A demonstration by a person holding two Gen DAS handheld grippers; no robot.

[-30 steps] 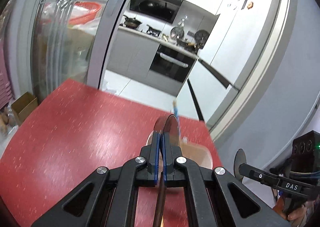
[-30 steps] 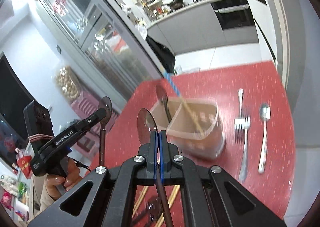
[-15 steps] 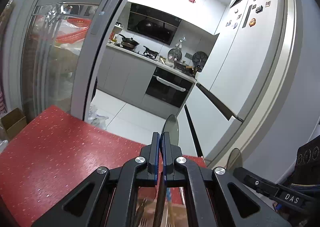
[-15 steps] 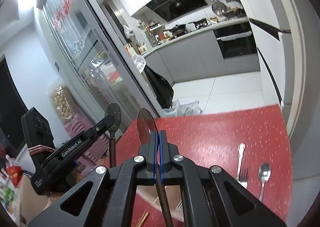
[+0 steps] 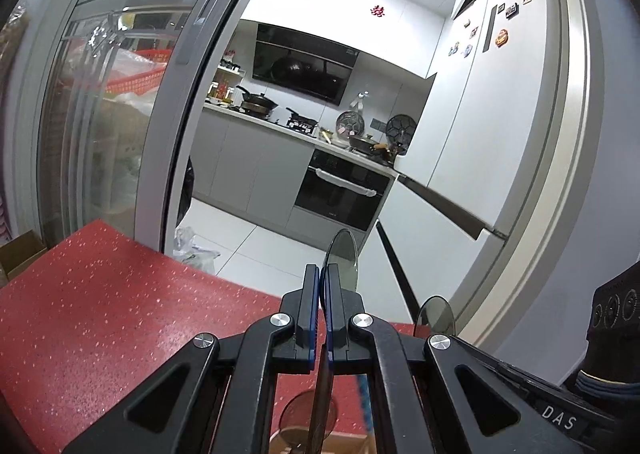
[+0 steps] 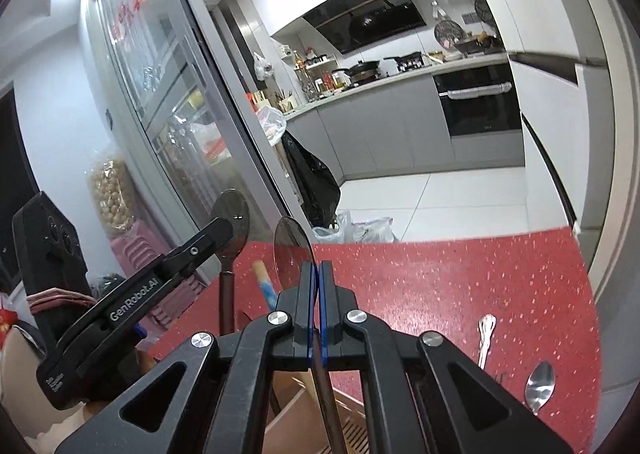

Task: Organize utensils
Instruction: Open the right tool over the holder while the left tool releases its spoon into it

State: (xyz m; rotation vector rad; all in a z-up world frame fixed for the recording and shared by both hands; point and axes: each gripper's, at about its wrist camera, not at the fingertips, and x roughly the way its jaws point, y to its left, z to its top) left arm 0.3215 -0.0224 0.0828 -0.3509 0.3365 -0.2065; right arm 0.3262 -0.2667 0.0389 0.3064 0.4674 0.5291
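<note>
Both wrist views face the kitchen (image 5: 312, 142), sharing it

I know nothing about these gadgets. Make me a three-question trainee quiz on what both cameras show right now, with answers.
1. True or false: both grippers are open and carry nothing.
2. What lies loose on the red table at the right side of the right wrist view?
A. chopsticks
B. a silver spoon and another silver utensil's handle
C. a knife
3. Fill in: each gripper holds a dark ____.

Key
1. False: the left gripper is shut on a dark spoon, and the right gripper on another dark spoon.
2. B: the silver spoon and the silver handle.
3. spoon
</note>
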